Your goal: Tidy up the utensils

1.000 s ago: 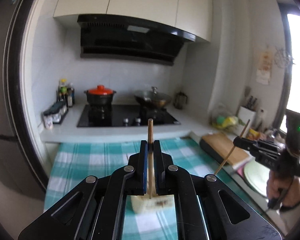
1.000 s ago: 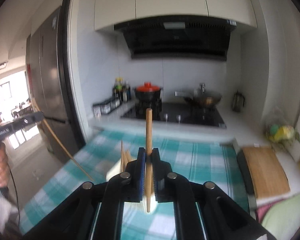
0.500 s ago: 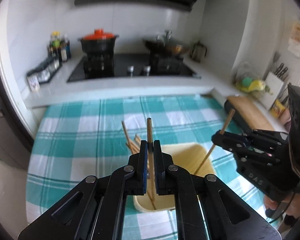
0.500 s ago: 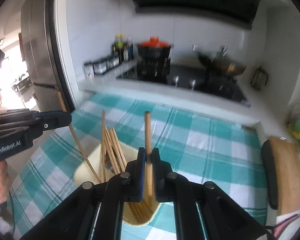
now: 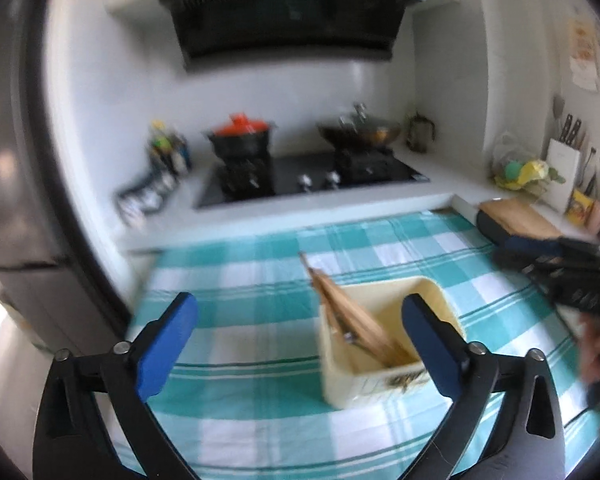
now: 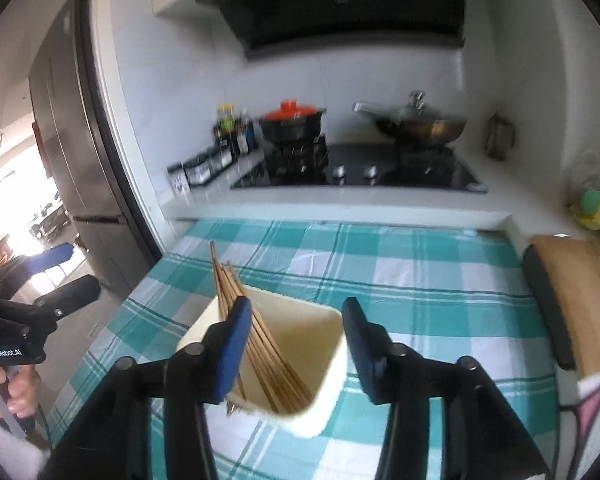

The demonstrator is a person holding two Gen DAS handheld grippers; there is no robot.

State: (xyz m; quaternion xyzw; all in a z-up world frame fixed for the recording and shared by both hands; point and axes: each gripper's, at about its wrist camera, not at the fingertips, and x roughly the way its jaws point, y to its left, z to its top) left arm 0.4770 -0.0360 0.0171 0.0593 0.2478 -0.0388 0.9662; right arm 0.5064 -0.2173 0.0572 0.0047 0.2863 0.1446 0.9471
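Note:
A cream square utensil holder (image 5: 384, 344) stands on the teal checked tablecloth (image 5: 256, 280). Several wooden chopsticks (image 5: 348, 316) lean inside it toward its far left corner. My left gripper (image 5: 300, 336) is wide open and empty, just above and in front of the holder. My right gripper (image 6: 296, 340) is open and empty, directly above the holder (image 6: 320, 384), with the chopsticks (image 6: 256, 336) beside its left finger. The left gripper also shows in the right wrist view (image 6: 56, 276), and the right gripper in the left wrist view (image 5: 540, 256).
A stove (image 6: 356, 172) with a red-lidded pot (image 6: 292, 120) and a wok (image 6: 420, 124) is behind the table. A wooden cutting board (image 6: 572, 280) lies at the right. A fridge (image 6: 72, 152) stands at the left. Condiment bottles (image 6: 232, 128) sit beside the stove.
Both grippers held a chopstick over the holder; both have opened and the chopsticks now lie in the holder. Both grippers have lifted back a little.

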